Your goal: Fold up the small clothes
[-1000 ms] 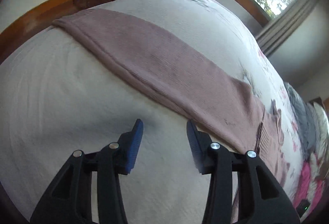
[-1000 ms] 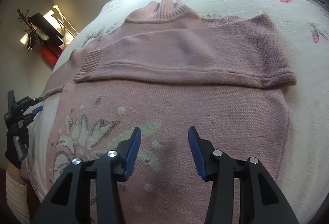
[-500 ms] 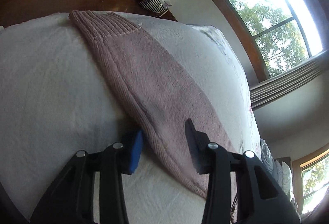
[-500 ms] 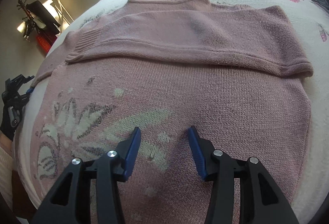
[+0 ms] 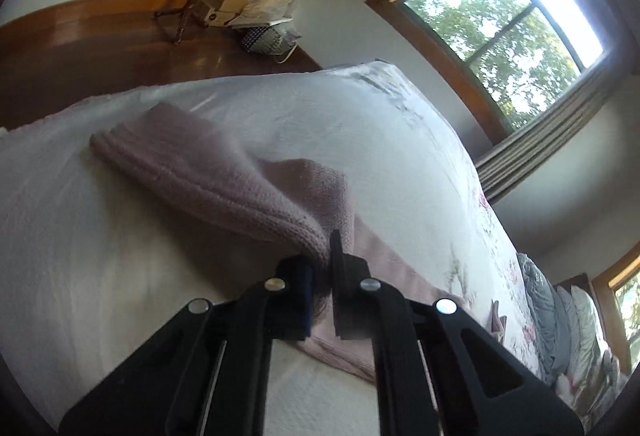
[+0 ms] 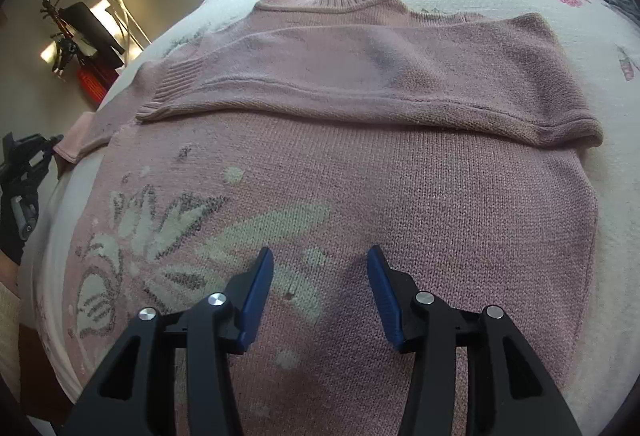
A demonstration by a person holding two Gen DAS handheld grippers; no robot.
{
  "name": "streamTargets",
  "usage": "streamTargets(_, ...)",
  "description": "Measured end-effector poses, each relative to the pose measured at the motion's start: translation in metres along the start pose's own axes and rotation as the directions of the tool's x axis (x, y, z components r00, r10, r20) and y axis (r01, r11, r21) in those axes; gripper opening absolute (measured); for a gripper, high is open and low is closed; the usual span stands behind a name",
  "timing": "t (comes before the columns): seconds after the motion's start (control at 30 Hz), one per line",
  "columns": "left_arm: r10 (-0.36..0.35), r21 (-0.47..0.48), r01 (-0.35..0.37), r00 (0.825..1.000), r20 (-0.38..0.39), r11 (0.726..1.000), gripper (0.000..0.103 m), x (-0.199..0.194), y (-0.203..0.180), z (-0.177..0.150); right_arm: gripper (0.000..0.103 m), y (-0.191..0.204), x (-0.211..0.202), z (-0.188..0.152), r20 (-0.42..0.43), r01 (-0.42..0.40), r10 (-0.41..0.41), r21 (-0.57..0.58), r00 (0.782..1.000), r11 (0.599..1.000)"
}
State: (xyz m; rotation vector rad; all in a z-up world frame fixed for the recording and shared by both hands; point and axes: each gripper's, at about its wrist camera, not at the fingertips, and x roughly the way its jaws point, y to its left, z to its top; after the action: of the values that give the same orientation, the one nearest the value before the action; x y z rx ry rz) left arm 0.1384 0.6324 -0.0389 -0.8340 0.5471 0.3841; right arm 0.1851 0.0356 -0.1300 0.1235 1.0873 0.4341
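Observation:
A pink knitted sweater [image 6: 360, 164] with a pale flower pattern lies flat on the bed, collar at the far side. One sleeve [image 6: 400, 84] is folded across the chest. The other sleeve [image 5: 224, 176] runs out over the white cover, and my left gripper [image 5: 322, 268] is shut on its edge, lifting the fabric into a ridge. The left gripper [image 6: 48, 146] also shows at the left edge of the right wrist view, at the sleeve end. My right gripper [image 6: 320, 280] hovers open just above the sweater's lower front, nothing between its fingers.
The bed [image 5: 100, 276] has a white cover with floral print. Grey and patterned pillows [image 5: 568, 316] lie at its far end. Wooden floor [image 5: 80, 44], a rack with clutter [image 5: 240, 4] and a window [image 5: 504, 16] lie beyond the bed edge.
My left gripper slid onto the outstretched sleeve and shut on its edge, bunching and lifting it. My right gripper moved in lower over the sweater's front, still open.

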Motion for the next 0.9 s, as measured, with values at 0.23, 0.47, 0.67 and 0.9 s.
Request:
streamTargets(0.23,-0.153,0.201,0.159,0.987,-0.046,0.966,0.005,-0.016,-0.109,-0.046,0.049,-0.009,-0.016,-0.001,0.027,0.008,-0.008,0.016,1.0,1.0)
streamTargets(0.47,-0.27,0.31,0.303,0.952,-0.146,0.901,0.005,-0.006,-0.197,-0.116,0.049,-0.018,-0.024,-0.002,0.043,0.028,-0.029,0.007,0.999,1.0)
streamTargets(0.67,-0.272,0.339,0.347,0.93,-0.248,0.875,0.005,0.03,-0.234,-0.172,0.049,-0.025,-0.021,-0.005,0.032,0.027,-0.028,0.013,0.999,1.0)
streamTargets(0.9,-0.176,0.315,0.293,0.919,-0.352,0.903,0.006,0.079,-0.211,-0.213,0.049,-0.029,-0.014,-0.008,0.018,0.024,-0.025,0.017,1.0,1.0)
